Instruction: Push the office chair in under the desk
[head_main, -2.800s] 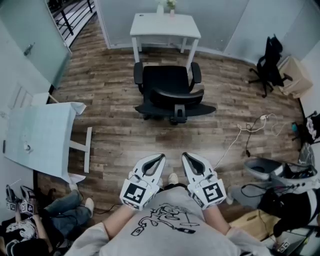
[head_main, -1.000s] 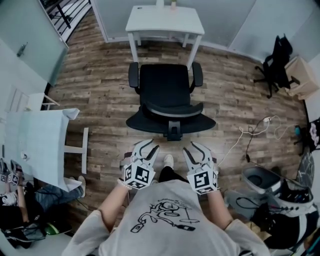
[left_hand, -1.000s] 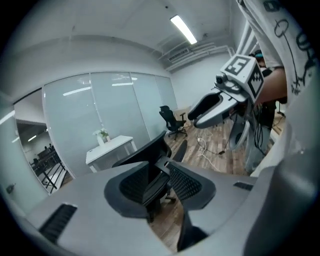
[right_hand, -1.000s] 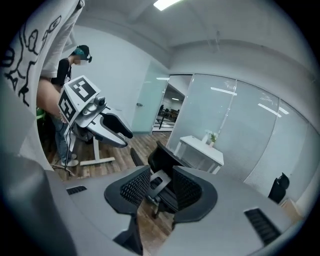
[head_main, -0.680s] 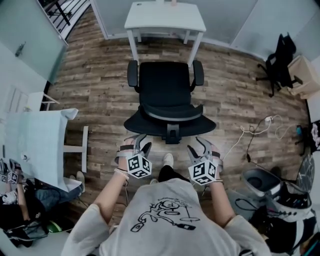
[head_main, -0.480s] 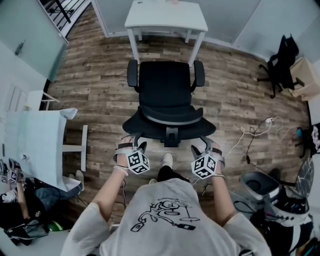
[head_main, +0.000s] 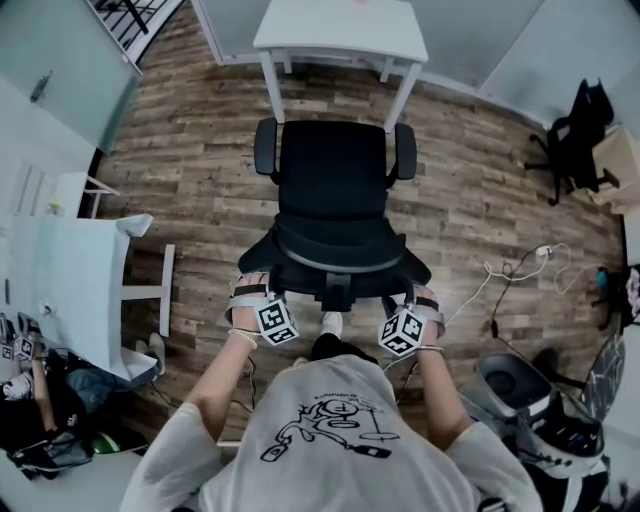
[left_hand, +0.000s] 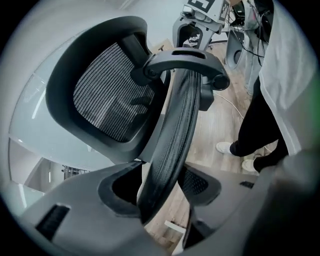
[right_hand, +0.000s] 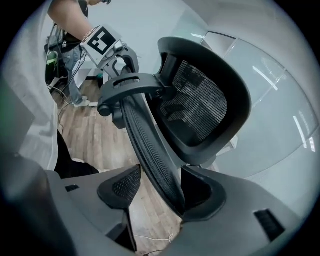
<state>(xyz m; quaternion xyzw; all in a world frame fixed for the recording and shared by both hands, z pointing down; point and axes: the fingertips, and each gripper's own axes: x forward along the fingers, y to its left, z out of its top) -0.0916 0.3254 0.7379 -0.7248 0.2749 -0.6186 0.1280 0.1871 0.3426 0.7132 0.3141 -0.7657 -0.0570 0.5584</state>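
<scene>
**Left.** The left gripper (head_main: 258, 296) stands at the left end of the backrest (head_main: 335, 258) of the office chair (head_main: 332, 180). Its 2 jaws have just been opening and are spread wide, straddling the curved mesh rim. In the left gripper view the rim leans on 1 jaw and floor shows before the other, so nothing is clamped.

**Centre.** The chair stands directly ahead of both grippers, with its back toward us and its seat toward the white desk (head_main: 340, 28) beyond. We judge that the seat front lies about level with the desk legs (head_main: 270, 85), so the chair is not yet under.

**Right.** The right gripper (head_main: 413, 300) mirrors the left at the other end of the same rim. Its jaws have likewise just been opening to full spread, with the rim between them, unclamped.

**Handling (our judgement).** Such a chair presumably rolls on castors, which we cannot see, so a modest, even push across the wooden floor (head_main: 190, 190) should serve. The mesh is soft and yields, while the rim is stiff, so we would bear on the rim with 1 gripper at each end. The seat likely swivels and the back may recline, so unequal pressure would turn the chair. The armrests (head_main: 264, 148) appear about as wide apart as the legs.
</scene>
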